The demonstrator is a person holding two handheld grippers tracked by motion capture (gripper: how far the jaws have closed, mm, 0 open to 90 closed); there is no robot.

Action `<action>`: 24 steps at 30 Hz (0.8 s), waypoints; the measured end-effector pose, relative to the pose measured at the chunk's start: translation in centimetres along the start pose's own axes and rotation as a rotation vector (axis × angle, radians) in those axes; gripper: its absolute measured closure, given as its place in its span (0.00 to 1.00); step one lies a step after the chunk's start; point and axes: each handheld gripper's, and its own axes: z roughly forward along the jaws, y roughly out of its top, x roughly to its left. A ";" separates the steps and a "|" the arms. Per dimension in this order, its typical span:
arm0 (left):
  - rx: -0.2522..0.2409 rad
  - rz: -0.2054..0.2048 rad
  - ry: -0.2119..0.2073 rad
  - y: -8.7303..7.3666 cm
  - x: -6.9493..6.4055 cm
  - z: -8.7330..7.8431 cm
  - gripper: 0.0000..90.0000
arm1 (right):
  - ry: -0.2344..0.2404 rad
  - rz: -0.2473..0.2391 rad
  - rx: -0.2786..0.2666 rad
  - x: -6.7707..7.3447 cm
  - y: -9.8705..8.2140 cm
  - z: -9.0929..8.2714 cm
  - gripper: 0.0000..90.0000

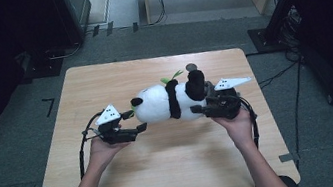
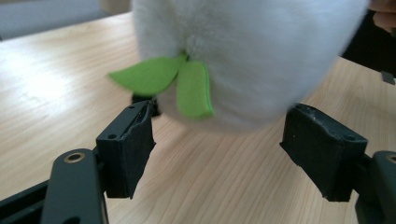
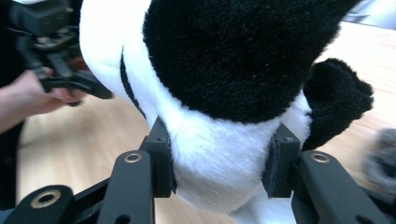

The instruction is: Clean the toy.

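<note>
Your right gripper (image 3: 219,163) clamps the soft, light panda plush (image 1: 168,101) near the desk's (image 1: 167,174) far edge; left gripper (image 2: 219,154) fingers apart; grip it deep

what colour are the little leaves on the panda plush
Bright green leaves against the white fur of the panda plush, clearest in the left gripper view.

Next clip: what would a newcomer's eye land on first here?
A plush panda lying across the middle of the wooden table, with green felt leaves at its head end. The right tool is clamped on its white body, while the left tool stands open by the head, pads off the fur.
</note>
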 end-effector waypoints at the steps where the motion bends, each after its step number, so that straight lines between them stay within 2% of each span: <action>1: -0.005 0.015 -0.002 0.0 -0.2 0.1 0.27 | 0.015 -0.001 -0.002 0.2 0.0 0.1 0.63; 4: -0.005 0.051 0.054 0.0 -0.9 0.4 0.27 | 0.045 -0.014 -0.003 0.9 0.2 0.5 0.63; 7: -0.007 0.051 0.130 0.3 -1.5 0.4 0.31 | 0.088 -0.019 0.012 1.4 0.1 1.2 0.63; 8: -0.011 0.033 0.132 0.4 -1.5 0.2 0.36 | 0.098 -0.019 0.021 1.6 0.1 1.4 0.63; 11: -0.027 0.010 0.110 0.6 -1.3 -0.3 0.49 | 0.094 -0.028 0.018 1.9 0.1 1.6 0.60; 15: 0.000 -0.043 0.100 0.8 -1.2 -0.2 0.61 | 0.064 -0.029 0.013 1.6 0.1 1.7 0.47; 19: 0.025 -0.149 0.061 0.7 -0.4 -0.1 0.65 | 0.060 -0.027 0.015 0.8 -0.1 1.8 0.39; 24: 0.032 -0.219 0.049 0.6 0.5 -0.5 0.66 | 0.055 -0.070 0.045 0.8 -0.5 2.2 0.37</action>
